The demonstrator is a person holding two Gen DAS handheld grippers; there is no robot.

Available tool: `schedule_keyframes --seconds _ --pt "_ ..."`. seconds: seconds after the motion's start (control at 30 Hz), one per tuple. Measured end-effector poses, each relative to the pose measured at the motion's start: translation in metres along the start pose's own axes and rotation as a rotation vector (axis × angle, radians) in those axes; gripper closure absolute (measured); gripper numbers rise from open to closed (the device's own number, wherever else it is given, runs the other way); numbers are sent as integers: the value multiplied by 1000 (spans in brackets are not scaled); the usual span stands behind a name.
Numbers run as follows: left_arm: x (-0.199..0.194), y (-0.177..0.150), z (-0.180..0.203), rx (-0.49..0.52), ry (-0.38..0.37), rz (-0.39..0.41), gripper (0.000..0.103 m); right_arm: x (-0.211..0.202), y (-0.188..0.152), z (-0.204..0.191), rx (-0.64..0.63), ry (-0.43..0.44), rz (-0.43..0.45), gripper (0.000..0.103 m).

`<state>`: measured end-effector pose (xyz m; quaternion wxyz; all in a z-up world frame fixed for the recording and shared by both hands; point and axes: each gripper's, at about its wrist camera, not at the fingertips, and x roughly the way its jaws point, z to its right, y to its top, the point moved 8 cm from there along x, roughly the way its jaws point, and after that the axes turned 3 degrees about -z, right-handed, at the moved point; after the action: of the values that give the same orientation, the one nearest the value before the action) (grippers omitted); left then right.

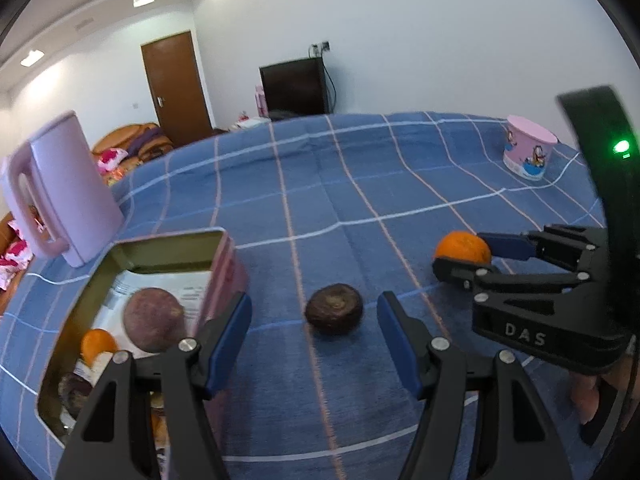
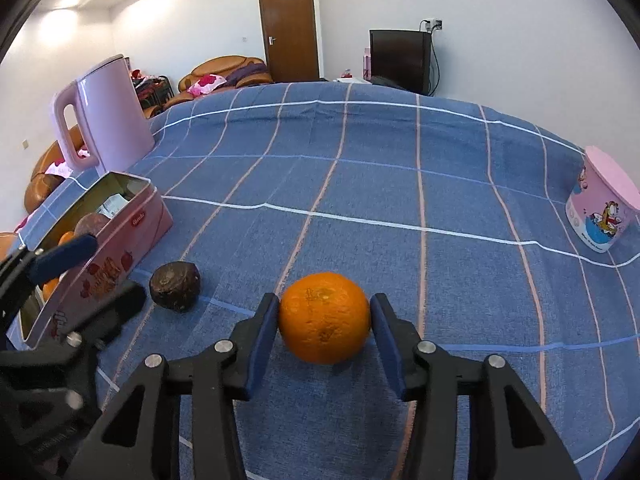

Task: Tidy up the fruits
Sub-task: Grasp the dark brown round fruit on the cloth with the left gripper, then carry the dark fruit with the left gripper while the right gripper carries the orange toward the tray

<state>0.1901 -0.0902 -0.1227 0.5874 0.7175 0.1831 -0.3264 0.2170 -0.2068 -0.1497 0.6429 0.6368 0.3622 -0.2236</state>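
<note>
An orange (image 2: 324, 318) sits between the pads of my right gripper (image 2: 325, 334), which is closed on it just above the blue checked cloth; it also shows in the left wrist view (image 1: 463, 246). A dark brown passion fruit (image 1: 334, 309) lies on the cloth between the fingers of my open left gripper (image 1: 314, 342), a little ahead of them; it also shows in the right wrist view (image 2: 175, 286). A pink tin box (image 1: 224, 276) to the left holds a purple passion fruit (image 1: 153, 319), an orange (image 1: 97, 345) and other fruit.
A pink kettle (image 1: 64, 188) stands behind the tin at the left. A pink cartoon cup (image 1: 528, 151) stands at the far right of the table. The blue checked cloth (image 2: 400, 184) covers the table. A door, sofa and TV are behind.
</note>
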Motion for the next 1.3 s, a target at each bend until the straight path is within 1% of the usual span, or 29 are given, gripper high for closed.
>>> schedule_keyframes --seconds 0.1,0.13,0.23,0.3,0.37,0.43,0.47,0.53,0.57,0.63,0.87,1.1,1.3 --pt "8 -1 2 -3 -8 -30 36 -5 1 4 16 4 22 54" --pt "9 -2 3 -2 -11 -37 38 -3 2 3 20 8 23 54" --pt "15 -3 9 18 -22 -57 38 -5 3 5 27 5 28 54" --pt "20 -3 11 4 -44 -82 38 -7 3 4 22 6 37 54" --pt "27 -4 11 -8 -57 -106 42 -8 3 4 20 -1 41 54" --pt "34 -6 12 -27 -78 -138 52 -7 4 4 21 0 41 54" --pt "38 -8 12 -40 -88 -156 54 -7 4 4 21 1 39 54" --pt "44 -10 12 -67 -106 -187 61 -5 4 3 18 7 30 54" --pt "43 -10 11 -76 -113 -182 63 -3 4 2 15 11 26 54" --pt "42 -11 11 -80 -118 -179 63 -4 4 0 9 10 32 54" --pt "30 -7 8 -76 -81 -118 64 -14 6 -3 -11 -7 85 55" --pt "19 -1 2 -79 -42 -57 64 -21 9 -6 -21 -2 123 55" --pt "11 1 0 -82 -21 -20 64 -29 9 -6 -19 -2 164 55"
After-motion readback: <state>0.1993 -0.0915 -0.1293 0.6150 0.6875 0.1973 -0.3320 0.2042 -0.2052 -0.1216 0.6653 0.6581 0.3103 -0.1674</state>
